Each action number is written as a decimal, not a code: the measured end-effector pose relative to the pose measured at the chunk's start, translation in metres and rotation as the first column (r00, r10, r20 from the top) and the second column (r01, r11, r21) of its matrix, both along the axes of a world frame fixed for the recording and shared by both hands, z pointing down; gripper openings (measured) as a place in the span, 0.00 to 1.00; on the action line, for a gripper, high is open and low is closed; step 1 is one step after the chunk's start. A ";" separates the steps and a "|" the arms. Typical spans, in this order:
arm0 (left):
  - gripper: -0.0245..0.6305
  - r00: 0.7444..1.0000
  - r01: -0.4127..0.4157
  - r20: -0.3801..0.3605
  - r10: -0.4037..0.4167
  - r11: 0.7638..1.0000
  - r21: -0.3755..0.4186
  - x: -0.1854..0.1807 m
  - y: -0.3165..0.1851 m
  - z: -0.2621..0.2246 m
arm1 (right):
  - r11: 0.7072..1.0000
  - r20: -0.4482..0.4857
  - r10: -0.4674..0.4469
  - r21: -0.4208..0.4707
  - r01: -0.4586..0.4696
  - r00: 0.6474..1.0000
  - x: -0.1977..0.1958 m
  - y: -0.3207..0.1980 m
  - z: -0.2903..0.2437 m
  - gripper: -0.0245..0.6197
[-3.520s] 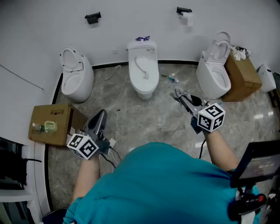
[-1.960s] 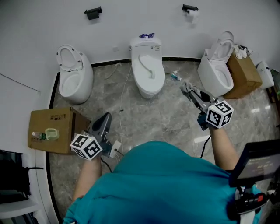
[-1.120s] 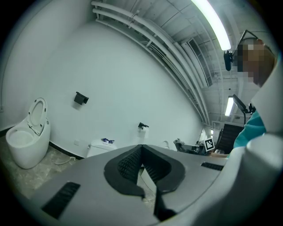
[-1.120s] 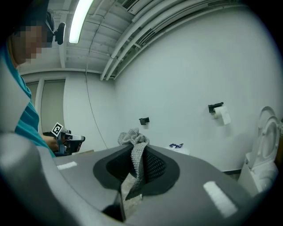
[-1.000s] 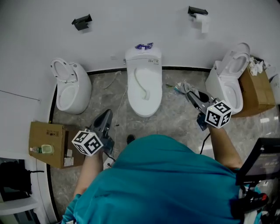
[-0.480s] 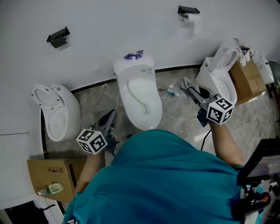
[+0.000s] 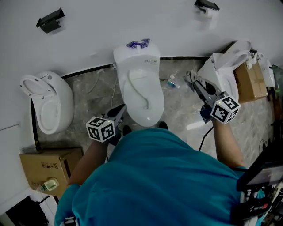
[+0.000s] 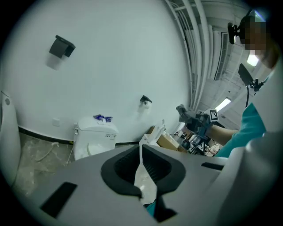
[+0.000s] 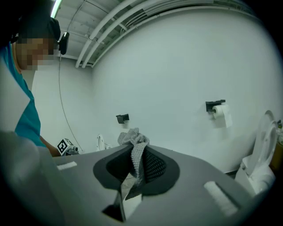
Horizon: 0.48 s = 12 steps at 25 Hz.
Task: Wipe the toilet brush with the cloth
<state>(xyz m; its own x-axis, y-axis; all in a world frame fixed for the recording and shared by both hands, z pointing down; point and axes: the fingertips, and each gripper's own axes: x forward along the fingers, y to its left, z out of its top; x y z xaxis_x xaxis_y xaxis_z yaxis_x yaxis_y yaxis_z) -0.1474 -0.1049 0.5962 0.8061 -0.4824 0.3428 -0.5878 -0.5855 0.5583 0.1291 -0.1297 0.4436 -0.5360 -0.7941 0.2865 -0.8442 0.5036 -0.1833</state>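
**A:** What's the room like where you're standing?

**B:** I face a plain white wall (image 7: 110, 26) with a black strip (image 7: 88, 70) along its foot. The floor (image 7: 93, 95) is glossy grey marbled stone.

**A:** Any fittings?

**B:** Three white toilets stand against that wall: the left toilet (image 7: 46, 103), the middle toilet (image 7: 139, 84) straight ahead of me, and the right toilet (image 7: 221, 73). I see one cardboard box (image 7: 44, 165) on the floor near the left toilet, and another box (image 7: 247, 81) just beside the right one.

**A:** And higher up?

**B:** Two black holders are on the wall. The left holder (image 7: 48, 20) is bare, and the right holder (image 7: 207, 5) carries a paper roll (image 7: 211, 12). Pipes (image 9: 115, 22) and a strip light (image 9: 55, 6) run overhead.
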 end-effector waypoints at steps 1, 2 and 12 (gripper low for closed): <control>0.04 1.000 0.004 0.018 -0.003 1.000 -0.024 0.007 -0.002 0.012 | 1.000 0.008 -0.010 -0.004 0.010 1.000 0.004 -0.008 0.005 0.11; 0.05 0.999 0.010 0.036 -0.008 0.999 -0.048 0.013 -0.003 0.023 | 1.000 0.017 -0.023 -0.009 0.024 1.000 0.008 -0.016 0.010 0.11; 0.37 0.958 0.087 0.286 0.002 0.951 -0.297 0.097 -0.026 0.176 | 0.981 0.034 -0.179 -0.070 0.181 0.983 0.065 -0.067 0.074 0.11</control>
